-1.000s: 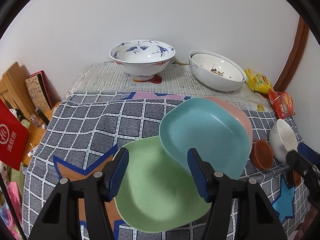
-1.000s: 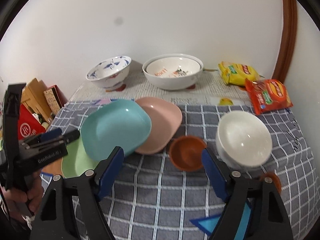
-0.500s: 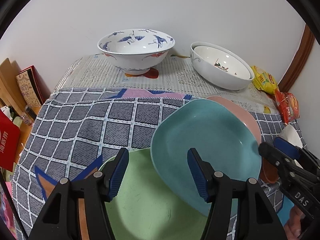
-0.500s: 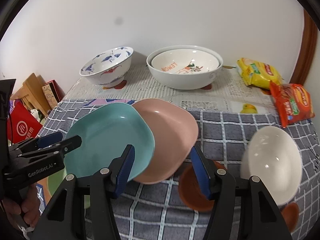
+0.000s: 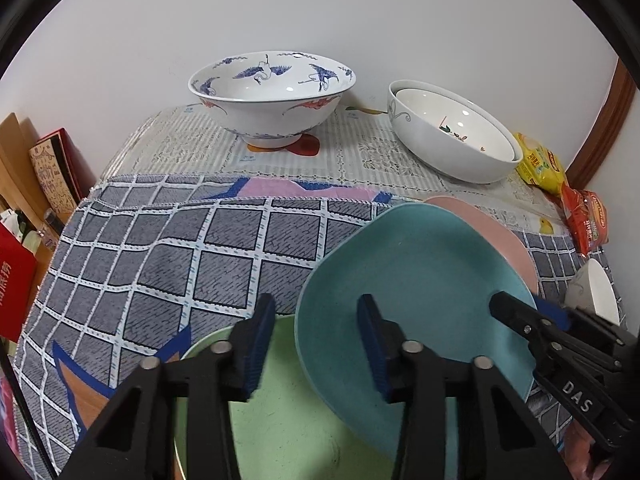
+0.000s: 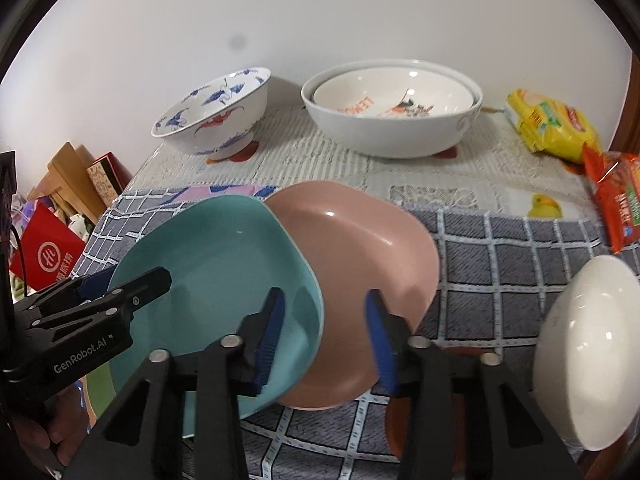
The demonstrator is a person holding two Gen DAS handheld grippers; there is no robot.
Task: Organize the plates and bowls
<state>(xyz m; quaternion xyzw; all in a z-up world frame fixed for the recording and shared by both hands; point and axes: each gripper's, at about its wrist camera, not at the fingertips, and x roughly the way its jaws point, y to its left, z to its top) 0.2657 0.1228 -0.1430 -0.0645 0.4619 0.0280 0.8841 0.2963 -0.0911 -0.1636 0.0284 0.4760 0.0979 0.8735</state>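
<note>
Three plates overlap on the checked cloth: a green plate lowest, a teal plate on it, and a pink plate partly under the teal one. My left gripper is open, its jaws astride the teal plate's left rim above the green plate. My right gripper is open, its jaws astride the teal plate's right rim over the pink plate. Neither grips anything.
A blue-and-white crane bowl and two nested white bowls stand at the back by the wall. A small white bowl and a brown dish lie at right. Snack packets lie at back right. Boxes stand off the left edge.
Both grippers have moved forward and closer to the teal plate; their jaws now straddle its opposite rims. The plates and bowls have not moved.
</note>
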